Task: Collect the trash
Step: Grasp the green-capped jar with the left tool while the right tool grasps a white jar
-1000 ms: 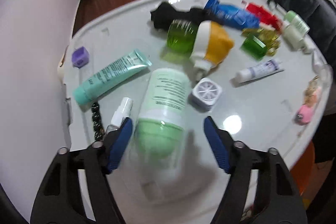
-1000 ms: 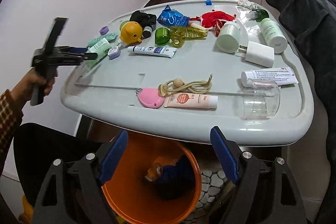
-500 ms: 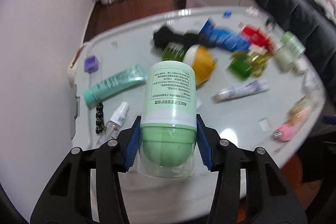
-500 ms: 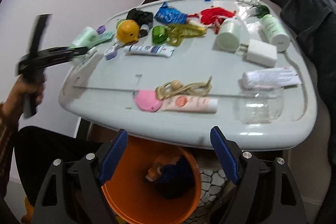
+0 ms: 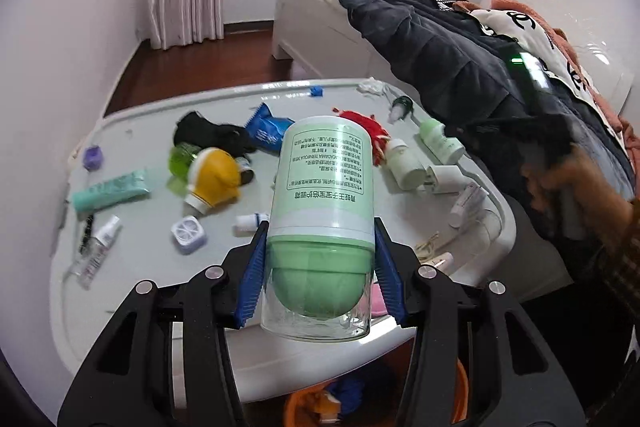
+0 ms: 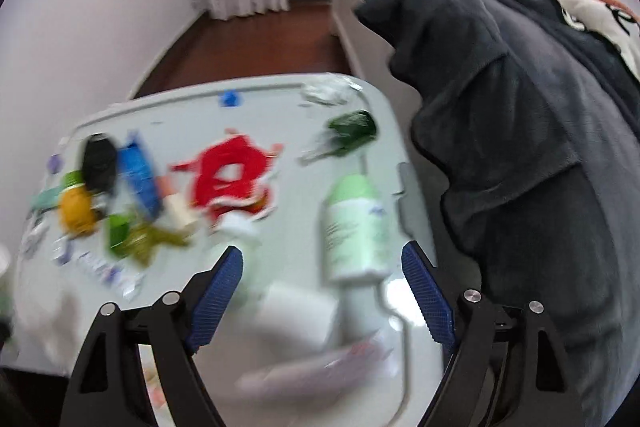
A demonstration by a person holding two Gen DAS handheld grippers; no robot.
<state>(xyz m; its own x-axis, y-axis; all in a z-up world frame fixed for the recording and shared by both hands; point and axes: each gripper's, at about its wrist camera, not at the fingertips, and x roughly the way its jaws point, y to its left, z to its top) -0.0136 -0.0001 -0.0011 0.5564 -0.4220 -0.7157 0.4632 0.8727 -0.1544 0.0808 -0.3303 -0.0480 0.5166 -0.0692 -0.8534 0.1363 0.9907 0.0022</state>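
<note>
the left hand-held gripper [image 5: 320, 269] has lifted the green deodorant bottle [image 5: 322, 219] off the counter [image 5: 132, 131], bin-bound i'd guess; the right hand-held gripper [image 6: 322, 297], wide open, swings over another green bottle [image 6: 356, 227]

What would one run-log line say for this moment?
left gripper: shut on green bottle, lifted above table | right gripper: open, empty, over table | orange bin: below table edge
</note>
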